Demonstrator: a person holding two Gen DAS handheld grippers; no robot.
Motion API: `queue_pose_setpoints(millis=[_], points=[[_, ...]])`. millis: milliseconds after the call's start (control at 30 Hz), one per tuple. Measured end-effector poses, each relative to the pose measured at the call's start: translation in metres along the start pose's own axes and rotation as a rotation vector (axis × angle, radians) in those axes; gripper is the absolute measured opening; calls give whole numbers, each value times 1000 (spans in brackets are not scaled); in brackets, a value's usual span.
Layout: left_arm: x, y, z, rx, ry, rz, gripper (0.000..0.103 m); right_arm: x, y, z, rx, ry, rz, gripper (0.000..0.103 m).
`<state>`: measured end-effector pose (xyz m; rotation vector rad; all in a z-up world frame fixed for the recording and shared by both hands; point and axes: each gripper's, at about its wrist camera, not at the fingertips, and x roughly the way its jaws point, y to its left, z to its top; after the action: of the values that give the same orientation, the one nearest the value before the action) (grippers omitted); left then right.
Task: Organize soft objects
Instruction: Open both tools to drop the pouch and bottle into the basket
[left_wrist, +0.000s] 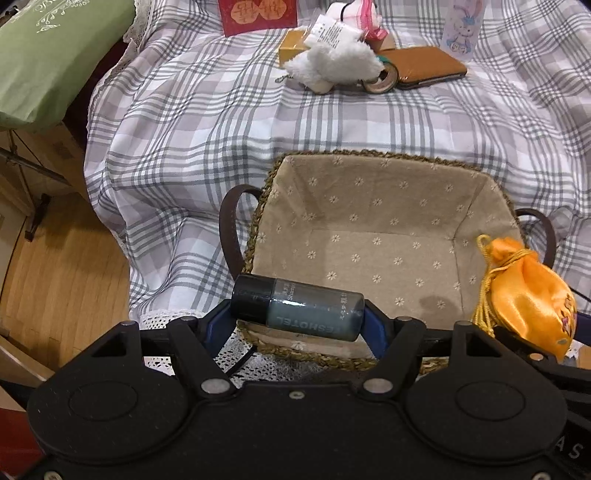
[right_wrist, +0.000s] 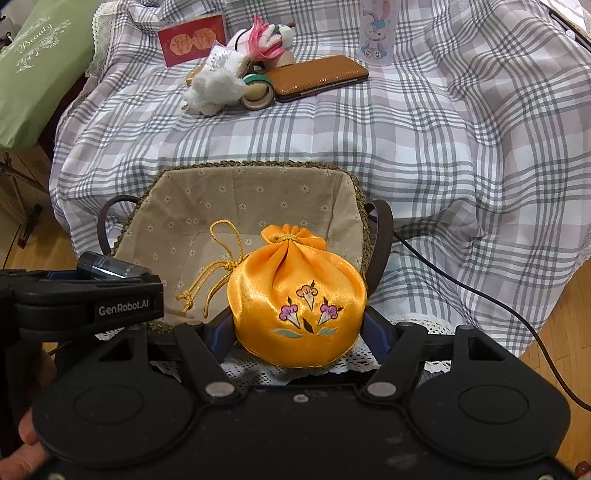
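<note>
Claws (left_wrist: 297, 314) over basket (left_wrist: 369, 153) rim

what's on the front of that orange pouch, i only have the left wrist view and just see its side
Observer: The right wrist view shows the orange pouch face on: three embroidered pink flowers with teal leaves.
Operator: is it gripped or loose
Observer: It sits between the right gripper jaws, which press its sides, held above the near rim of the basket.
Operator: cord tangled in anything
Observer: The gold cord hangs free over the basket lining, knotted beside the pouch.
Operator: anything running near the basket on the far side from me
Observer: A black cable trails from behind the basket's right handle across the checked cloth to the floor.
</note>
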<state>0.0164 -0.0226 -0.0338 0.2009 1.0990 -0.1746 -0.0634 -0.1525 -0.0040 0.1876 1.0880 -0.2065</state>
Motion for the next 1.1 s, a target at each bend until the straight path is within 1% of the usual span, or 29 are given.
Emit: queue_pose_setpoints(millis=[67,100,133,233,500,1100], points=[[-2,-1,1,7,-17,8,73,-1,0,0,2,-6,10,71],[-4,-2,1,11,-27,10,78,-1,0,1,2,-8,12,71],[-5,-2,0,14,-38,11,79,-2,0,1,1,-11,12,71],[-7,-3,2,20,-53,14,79,-4,0,1,-1,-20,3,71],[-4,-3,1,24,-31,17,79,-1,0,1,-2,-7,-5,71],[-6,-1,1,18,-25,19,79,1,0,1,2,4,-9,71]])
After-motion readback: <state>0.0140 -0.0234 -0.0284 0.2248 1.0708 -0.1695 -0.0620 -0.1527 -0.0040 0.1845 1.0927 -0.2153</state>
